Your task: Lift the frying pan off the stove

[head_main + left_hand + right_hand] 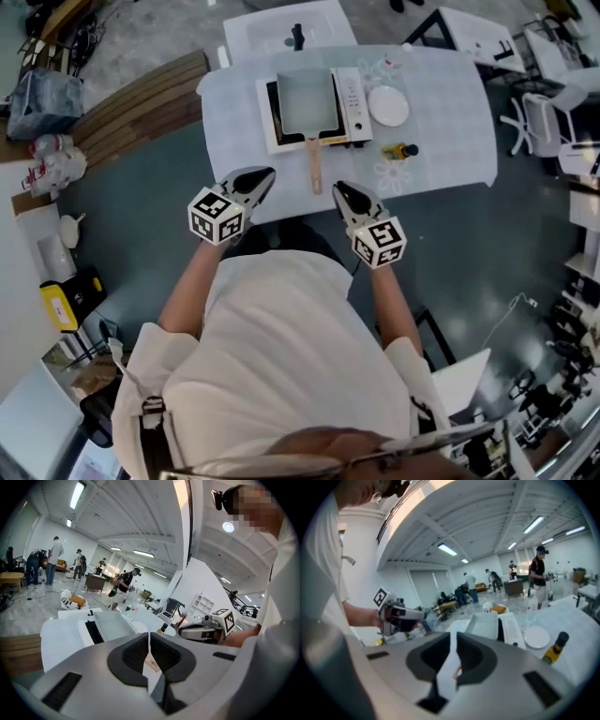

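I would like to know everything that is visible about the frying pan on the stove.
The frying pan is rectangular, with low walls and a pale grey, metal-looking inside that looks empty. It sits flat on the white stove. Its light wooden handle points toward the person, reaching past the stove's front edge. Only the stove touches it.

Bright, even light comes from ceiling strips [77, 495], at 11 o'clock in the left gripper view. Shadows are faint. All views bow outward at the edges. Both gripper views have dark round corners, and the right one is slightly blurred.
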### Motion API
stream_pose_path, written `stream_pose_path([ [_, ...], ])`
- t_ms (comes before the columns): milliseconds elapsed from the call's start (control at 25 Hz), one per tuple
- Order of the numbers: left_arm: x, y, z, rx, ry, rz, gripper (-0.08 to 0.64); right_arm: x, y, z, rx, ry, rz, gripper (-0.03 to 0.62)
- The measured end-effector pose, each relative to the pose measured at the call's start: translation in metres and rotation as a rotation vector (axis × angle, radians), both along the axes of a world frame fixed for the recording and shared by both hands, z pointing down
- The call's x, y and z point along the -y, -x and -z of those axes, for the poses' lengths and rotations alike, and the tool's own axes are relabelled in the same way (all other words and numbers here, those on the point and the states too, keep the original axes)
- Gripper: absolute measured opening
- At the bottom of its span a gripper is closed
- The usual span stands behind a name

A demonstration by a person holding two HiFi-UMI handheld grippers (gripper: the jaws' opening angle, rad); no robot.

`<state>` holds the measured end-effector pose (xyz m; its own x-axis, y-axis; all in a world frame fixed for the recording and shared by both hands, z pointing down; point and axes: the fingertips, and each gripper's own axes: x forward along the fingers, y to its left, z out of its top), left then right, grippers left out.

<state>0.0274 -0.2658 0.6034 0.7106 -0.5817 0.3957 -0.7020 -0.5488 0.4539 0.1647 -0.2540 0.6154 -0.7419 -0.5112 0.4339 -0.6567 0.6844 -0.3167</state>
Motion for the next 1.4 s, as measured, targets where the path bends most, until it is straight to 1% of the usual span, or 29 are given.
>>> stream_pose_path([
  [80,0.006,-0.007,-0.014,-0.001,0.045,0.003,0.048,0.007,-0.002,-0.011,0.014,0.041,0.011,0.038],
  [120,0.008,-0.010,-0.023,0.004,0.069,0.005,0.089,0.009,-0.002,-0.017,0.024,0.068,0.015,0.042],
  [160,0.010,-0.013,-0.031,0.006,0.094,0.005,0.111,0.011,-0.002,-0.023,0.034,0.097,0.019,0.055],
  [240,0.012,-0.020,-0.047,-0.014,0.151,0.006,0.129,0.012,-0.002,-0.037,0.045,0.156,0.030,0.110],
  [320,0.017,-0.029,-0.062,-0.065,0.212,0.009,0.133,0.015,-0.003,-0.053,0.044,0.197,0.041,0.132],
  [440,0.028,-0.042,-0.085,-0.165,0.317,0.021,0.155,0.021,0.001,-0.075,0.039,0.242,0.071,0.164],
  [520,0.032,-0.048,-0.102,-0.222,0.390,0.035,0.208,0.022,0.005,-0.086,0.036,0.273,0.094,0.180],
  [600,0.036,-0.051,-0.118,-0.257,0.450,0.056,0.223,0.022,0.010,-0.097,0.038,0.310,0.114,0.196],
  [760,0.045,-0.058,-0.146,-0.316,0.553,0.085,0.276,0.024,0.019,-0.122,0.046,0.394,0.141,0.231],
  [960,0.054,-0.075,-0.173,-0.351,0.629,0.077,0.311,0.024,0.030,-0.149,0.050,0.492,0.185,0.256],
  [1160,0.069,-0.091,-0.189,-0.395,0.667,0.054,0.325,0.023,0.044,-0.167,0.059,0.554,0.255,0.259],
  [1280,0.073,-0.101,-0.193,-0.422,0.682,0.028,0.325,0.021,0.052,-0.170,0.087,0.595,0.292,0.259],
  [1400,0.076,-0.112,-0.193,-0.469,0.688,-0.010,0.324,0.018,0.060,-0.174,0.141,0.663,0.312,0.259],
])
